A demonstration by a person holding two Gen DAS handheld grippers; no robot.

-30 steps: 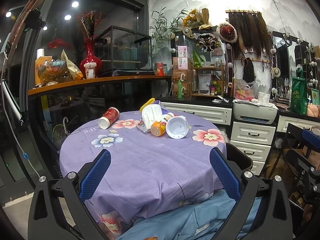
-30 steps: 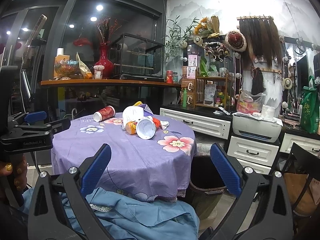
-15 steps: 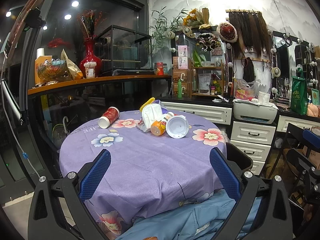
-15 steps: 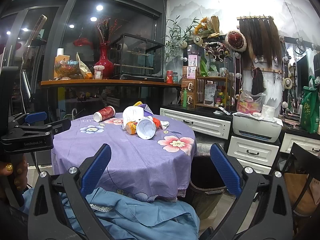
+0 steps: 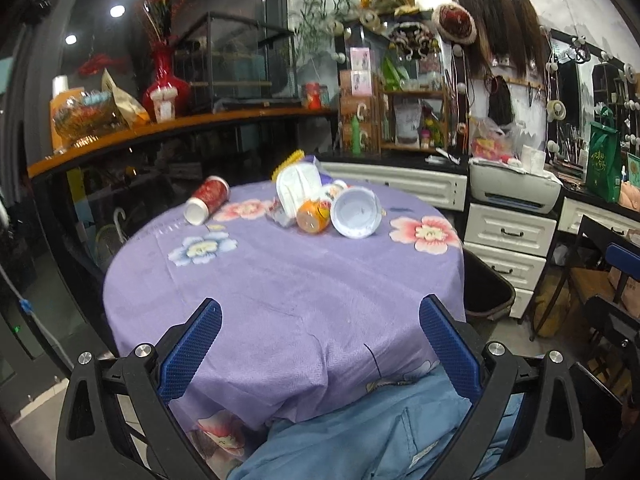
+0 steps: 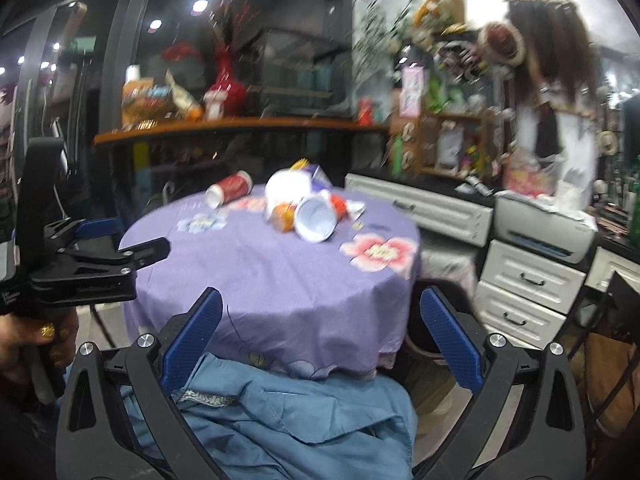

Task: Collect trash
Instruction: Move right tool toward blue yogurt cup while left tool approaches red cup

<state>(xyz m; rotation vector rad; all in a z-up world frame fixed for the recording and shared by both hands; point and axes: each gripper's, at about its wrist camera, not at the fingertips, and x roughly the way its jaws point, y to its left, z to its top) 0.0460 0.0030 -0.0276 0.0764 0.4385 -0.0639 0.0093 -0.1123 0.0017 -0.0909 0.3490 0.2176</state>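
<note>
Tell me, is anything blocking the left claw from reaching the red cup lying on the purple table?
Nothing visible does. Only bare purple tablecloth lies between the open left claw and the tipped red cup. The other trash pile sits off to the cup's right.

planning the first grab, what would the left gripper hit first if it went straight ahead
Probably the purple floral tablecloth; the open left gripper meets bare cloth before the tipped white paper cup. Depth is unclear.

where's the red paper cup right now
The red cup lies on its side at the far left of the purple table, apart from the trash pile to its right.
</note>
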